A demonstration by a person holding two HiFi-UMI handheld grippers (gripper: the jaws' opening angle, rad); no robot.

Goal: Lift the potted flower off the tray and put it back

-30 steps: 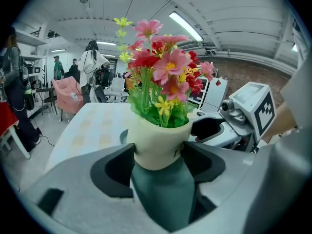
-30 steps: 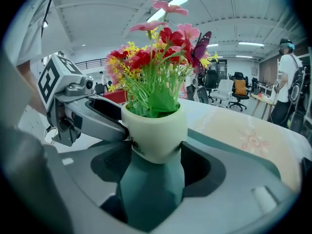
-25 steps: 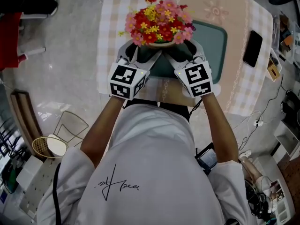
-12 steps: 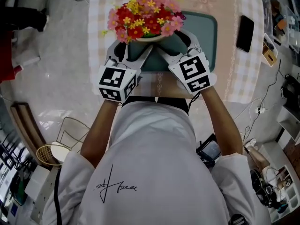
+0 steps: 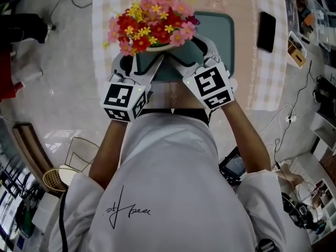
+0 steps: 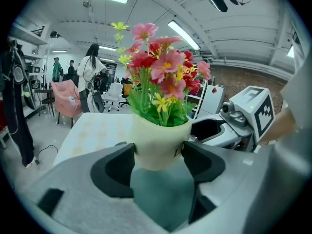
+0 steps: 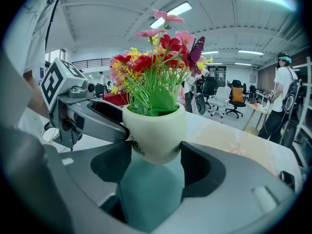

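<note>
left gripper (image 6: 157, 154) and right gripper (image 7: 155, 155) each clamp the potted flower (image 5: 152, 28) from opposite sides, upright, seemingly clear of the tray (image 5: 223, 43), likely to stop top-heavy blooms tipping.

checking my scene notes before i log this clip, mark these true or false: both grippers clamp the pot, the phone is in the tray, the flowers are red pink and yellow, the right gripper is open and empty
1. The left gripper and the right gripper both clamp the cream pot. True.
2. The dark phone lies in the teal tray. False: it lies on the checked cloth, to the right of the tray.
3. The flowers are red, pink and yellow. True.
4. The right gripper is open and empty. False: its jaws press against the pot's sides.
</note>
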